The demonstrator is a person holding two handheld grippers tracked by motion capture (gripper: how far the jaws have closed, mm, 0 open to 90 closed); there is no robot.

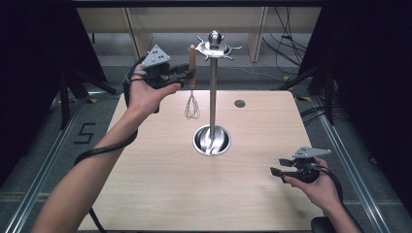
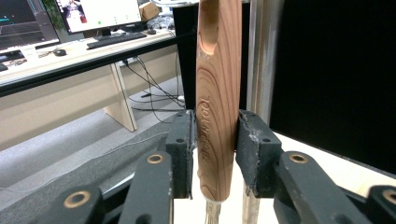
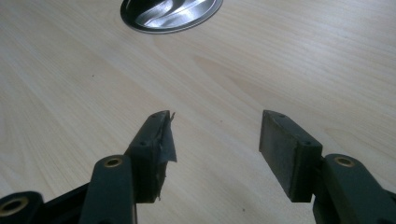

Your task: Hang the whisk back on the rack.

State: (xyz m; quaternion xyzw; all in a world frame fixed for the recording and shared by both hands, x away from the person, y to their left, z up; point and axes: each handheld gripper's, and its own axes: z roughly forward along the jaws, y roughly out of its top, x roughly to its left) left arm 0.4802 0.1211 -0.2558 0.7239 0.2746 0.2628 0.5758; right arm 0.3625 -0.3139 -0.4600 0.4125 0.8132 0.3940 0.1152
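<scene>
- Beside the rack's pole point(image 1: 213, 97), left gripper point(image 1: 187, 75) clamps the whisk point(image 1: 192, 92) by its wooden handle; hanging it likely needs a hook point(image 1: 197, 49) aligned
- right gripper point(image 1: 277, 167) gapes empty over the table point(image 1: 160, 184)

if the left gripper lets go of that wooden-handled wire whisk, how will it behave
The wooden-handled wire whisk probably feels light: thin wire loops, slim handle. Held upright in the left gripper by its smooth rounded handle, it could slip or swivel under a loose grip. Released, it would likely drop and roll on the light wooden table.

Lab: monitors point(image 2: 100, 11), desk point(image 2: 70, 56), loose cables point(image 1: 286, 34).
</scene>
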